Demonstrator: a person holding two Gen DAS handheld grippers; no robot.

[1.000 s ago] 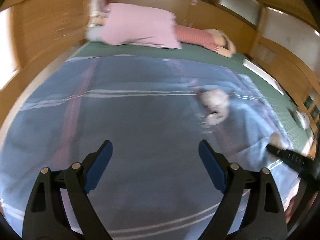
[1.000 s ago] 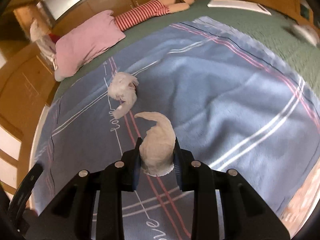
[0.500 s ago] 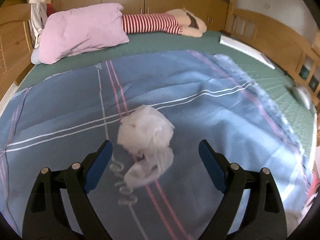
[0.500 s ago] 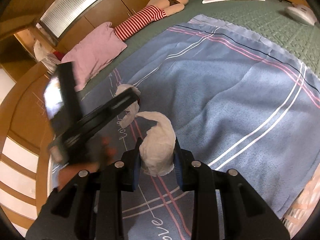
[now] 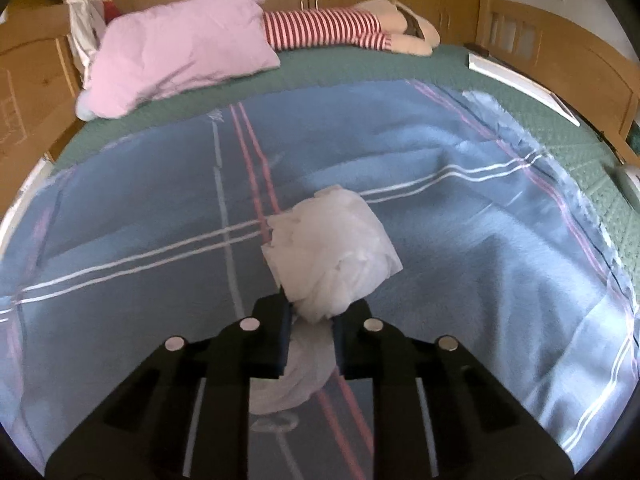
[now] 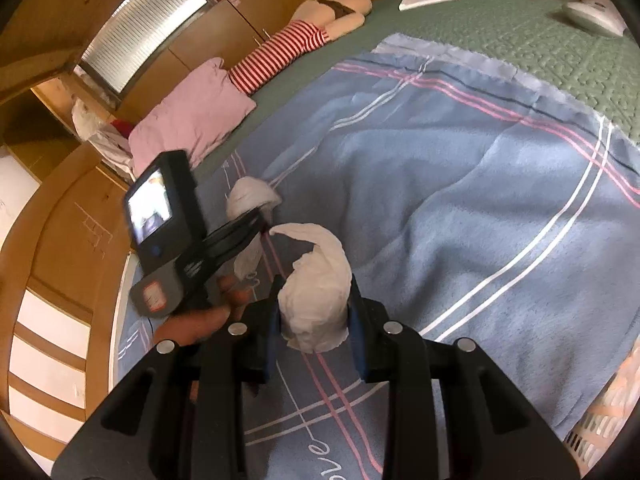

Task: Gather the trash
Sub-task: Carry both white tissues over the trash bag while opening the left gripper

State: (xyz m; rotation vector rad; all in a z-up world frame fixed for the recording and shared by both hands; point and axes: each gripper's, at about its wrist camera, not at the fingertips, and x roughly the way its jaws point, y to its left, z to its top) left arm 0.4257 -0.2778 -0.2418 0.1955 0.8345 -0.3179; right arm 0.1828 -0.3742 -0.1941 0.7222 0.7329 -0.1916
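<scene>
**Both grippers now clamp tissue on the bed**

The left gripper point(image 5: 308, 322) has just been closing, and its jaws now pinch the narrow near end of a crumpled white tissue point(image 5: 332, 256), whose bulk bulges out ahead of the fingertips over the blue blanket point(image 5: 460, 240). The wad's long axis runs near to far, in line with the fingers. The right gripper point(image 6: 314, 316) pinches a second tissue wad point(image 6: 316, 288), standing upright between its pads. In the right wrist view, the left gripper lies just left and slightly farther. No bin is identifiable; a pink pillow point(image 5: 180, 48) lies far off.
</scene>
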